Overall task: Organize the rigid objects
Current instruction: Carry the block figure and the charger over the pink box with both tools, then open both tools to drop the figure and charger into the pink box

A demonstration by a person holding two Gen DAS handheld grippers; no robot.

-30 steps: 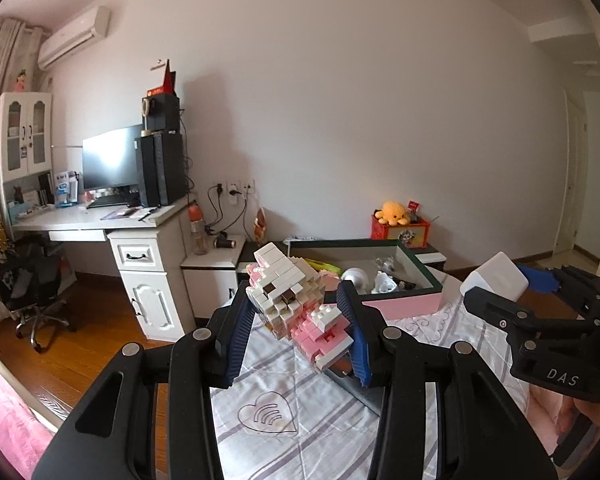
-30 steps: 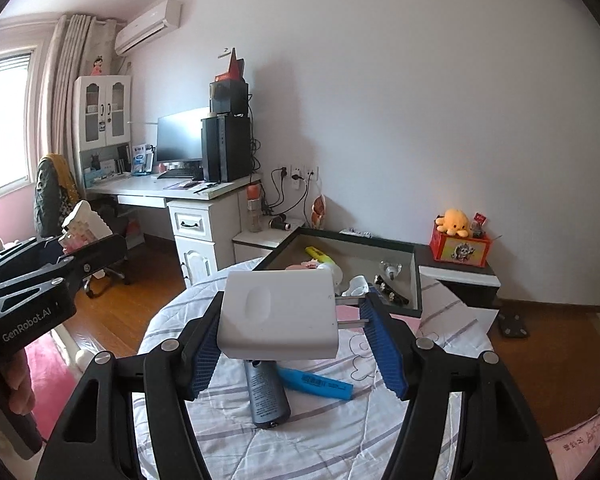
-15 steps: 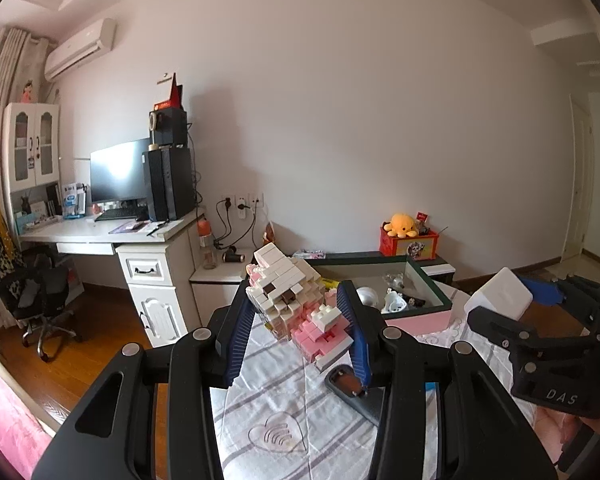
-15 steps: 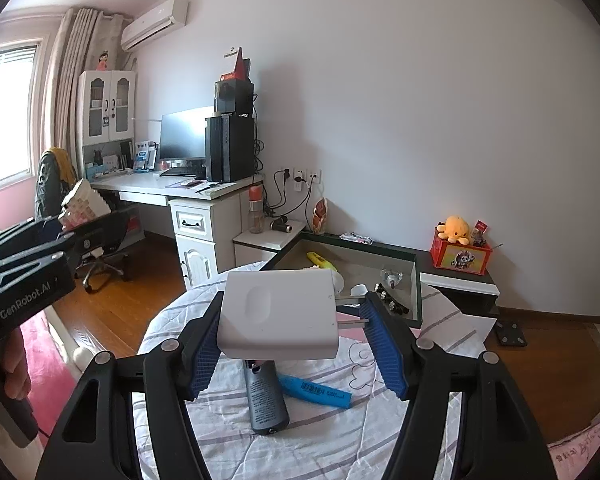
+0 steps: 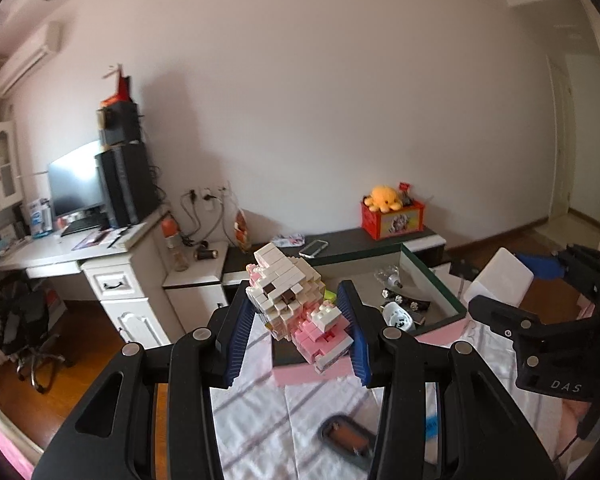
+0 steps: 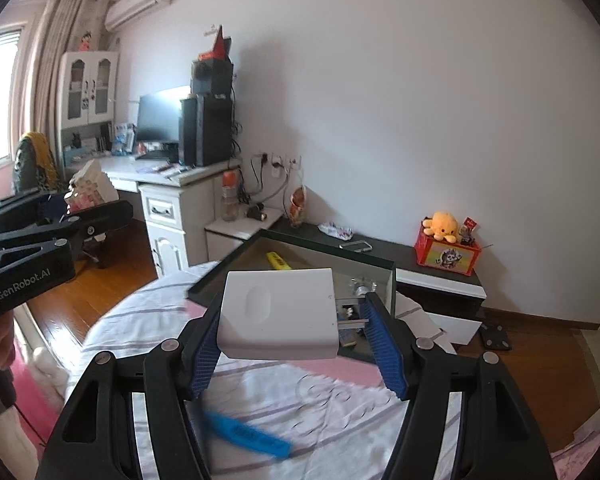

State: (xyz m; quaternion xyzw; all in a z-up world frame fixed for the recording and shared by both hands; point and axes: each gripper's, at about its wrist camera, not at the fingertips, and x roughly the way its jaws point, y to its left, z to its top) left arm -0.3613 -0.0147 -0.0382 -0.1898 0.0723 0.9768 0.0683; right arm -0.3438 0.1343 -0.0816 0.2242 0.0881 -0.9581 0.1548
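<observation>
Two loads aloft: left tongs (image 5: 298, 328) clamp white-and-pink brick-built figure (image 5: 296, 304); right tongs (image 6: 290, 334) clamp white rectangular plastic adapter (image 6: 278, 314); open green-rimmed box (image 6: 300, 240) lies directly ahead, right tongs seemingly nearer.

Bed w/ striped sheet (image 6: 340, 420)
On it: green box (image 6: 300, 244), pink board (image 5: 312, 374) under box, blue pen (image 6: 246, 436), dark tube (image 5: 346, 438).

White-and-pink toy brick model (image 5: 296, 306): lumpy, tilted, clamped between blue pads, held in air before open green-rimmed box (image 5: 436, 284). White rounded-corner plastic charger block (image 6: 278, 314): flat, oval dimple on top, metal prongs pointing right, held above box's near edge.
</observation>
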